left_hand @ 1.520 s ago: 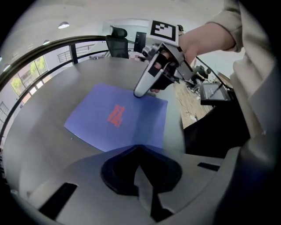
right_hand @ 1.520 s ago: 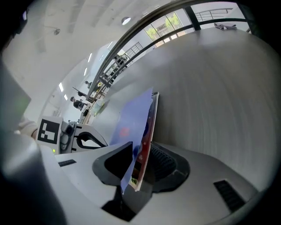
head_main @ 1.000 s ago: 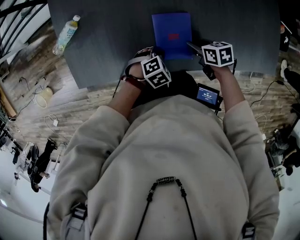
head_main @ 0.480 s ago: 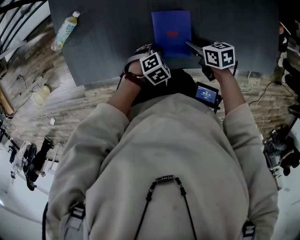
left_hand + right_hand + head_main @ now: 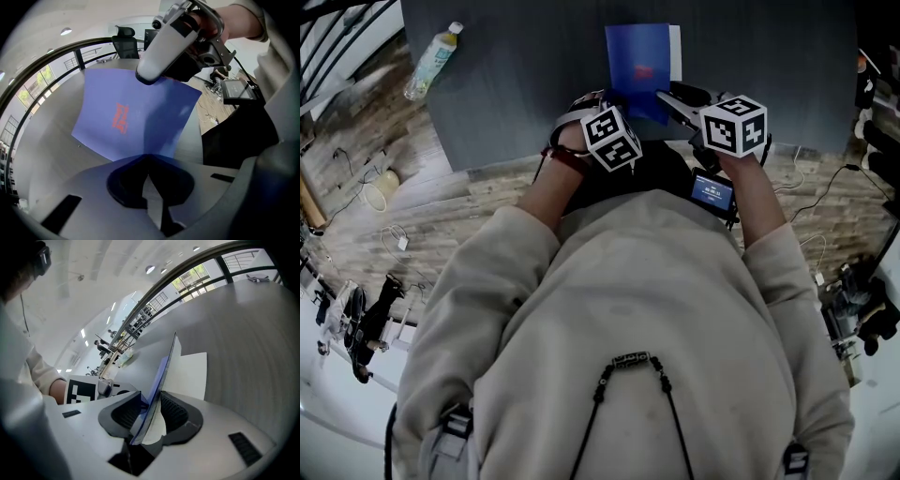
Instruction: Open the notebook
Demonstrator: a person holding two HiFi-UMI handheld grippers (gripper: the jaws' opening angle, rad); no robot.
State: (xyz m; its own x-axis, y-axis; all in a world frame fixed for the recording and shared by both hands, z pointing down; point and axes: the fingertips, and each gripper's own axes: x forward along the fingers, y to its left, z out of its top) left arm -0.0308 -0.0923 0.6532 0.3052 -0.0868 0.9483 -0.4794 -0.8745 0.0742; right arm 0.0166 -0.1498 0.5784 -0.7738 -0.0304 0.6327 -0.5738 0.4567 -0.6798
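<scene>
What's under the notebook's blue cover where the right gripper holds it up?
A white page shows under the raised blue cover, clamped in the right gripper. The page's part nearer the spine is covered.

red print on the blue notebook [image 5: 639, 56], too blurred to read, small screen [image 5: 713, 190], text illegible

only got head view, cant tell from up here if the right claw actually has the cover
Observer: Yes. The right gripper view shows the right claw shut on the blue cover, its edge between the jaws.
Operator: how far up is it
Observer: Steep, close to upright, with the white page lying flat beside it.
Operator: and the left claw
Observer: The left claw has its jaws together, tips at the notebook's near corner, nothing between them.
</scene>
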